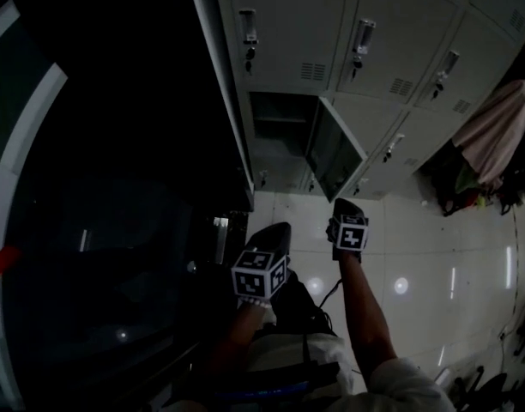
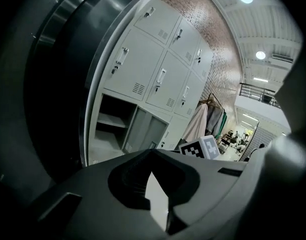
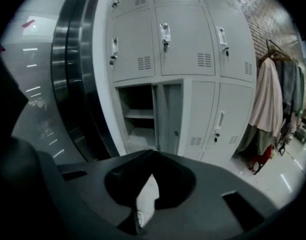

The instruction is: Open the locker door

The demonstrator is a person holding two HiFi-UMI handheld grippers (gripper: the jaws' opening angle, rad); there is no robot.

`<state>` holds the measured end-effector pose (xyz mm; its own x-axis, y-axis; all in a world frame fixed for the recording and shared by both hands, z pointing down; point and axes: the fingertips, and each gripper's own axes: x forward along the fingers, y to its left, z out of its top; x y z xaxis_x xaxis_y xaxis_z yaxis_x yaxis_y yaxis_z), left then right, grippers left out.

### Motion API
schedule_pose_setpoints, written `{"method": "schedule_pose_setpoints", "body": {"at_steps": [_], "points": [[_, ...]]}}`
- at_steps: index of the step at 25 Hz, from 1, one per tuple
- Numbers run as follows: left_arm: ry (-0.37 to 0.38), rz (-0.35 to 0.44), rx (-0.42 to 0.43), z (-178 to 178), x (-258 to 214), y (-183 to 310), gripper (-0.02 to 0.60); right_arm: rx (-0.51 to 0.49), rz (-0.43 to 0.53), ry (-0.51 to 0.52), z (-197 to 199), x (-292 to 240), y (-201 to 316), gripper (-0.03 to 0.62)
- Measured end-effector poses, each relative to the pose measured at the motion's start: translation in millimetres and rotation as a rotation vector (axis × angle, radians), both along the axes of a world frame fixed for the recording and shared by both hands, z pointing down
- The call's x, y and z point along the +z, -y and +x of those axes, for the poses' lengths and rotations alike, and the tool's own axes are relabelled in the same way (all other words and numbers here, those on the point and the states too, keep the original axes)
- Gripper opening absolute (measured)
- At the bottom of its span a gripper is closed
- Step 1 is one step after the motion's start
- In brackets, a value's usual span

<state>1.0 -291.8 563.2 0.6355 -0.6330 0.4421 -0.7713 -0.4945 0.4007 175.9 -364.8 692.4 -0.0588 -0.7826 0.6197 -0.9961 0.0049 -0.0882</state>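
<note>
Hanging open, the locker door [image 1: 335, 148] — left gripper [image 1: 279, 229] and right gripper [image 1: 346, 205] pressed together, empty.

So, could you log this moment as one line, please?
locker door: open | left gripper: shut, empty | right gripper: shut, empty

The pale grey bank of lockers [image 3: 193, 44] looks like painted sheet metal, smooth and matt, and so does the open grey locker door [image 1: 333, 151]. The white tiled floor [image 1: 417, 256] is glossy and mirrors the lamps. The red brick wall [image 2: 218, 49] is rough. The pinkish hanging coat [image 3: 269, 104] is soft, matt cloth. The left gripper [image 2: 154, 156] and right gripper [image 3: 152, 155] have dark grey shells like matt plastic.
</note>
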Motion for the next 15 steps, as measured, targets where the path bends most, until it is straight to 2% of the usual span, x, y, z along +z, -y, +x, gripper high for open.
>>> {"method": "schedule_pose_setpoints", "body": {"at_steps": [8,15], "points": [[-0.046,0.128,-0.04,-30,-69,-54,-0.003,-0.18,0.169,0.052,-77,-126,-72,0.009],[-0.093,0.165,-0.052,-42,-107,-100,-0.003,-0.297,0.324,0.049,-111,-231,-132,0.009]]}}
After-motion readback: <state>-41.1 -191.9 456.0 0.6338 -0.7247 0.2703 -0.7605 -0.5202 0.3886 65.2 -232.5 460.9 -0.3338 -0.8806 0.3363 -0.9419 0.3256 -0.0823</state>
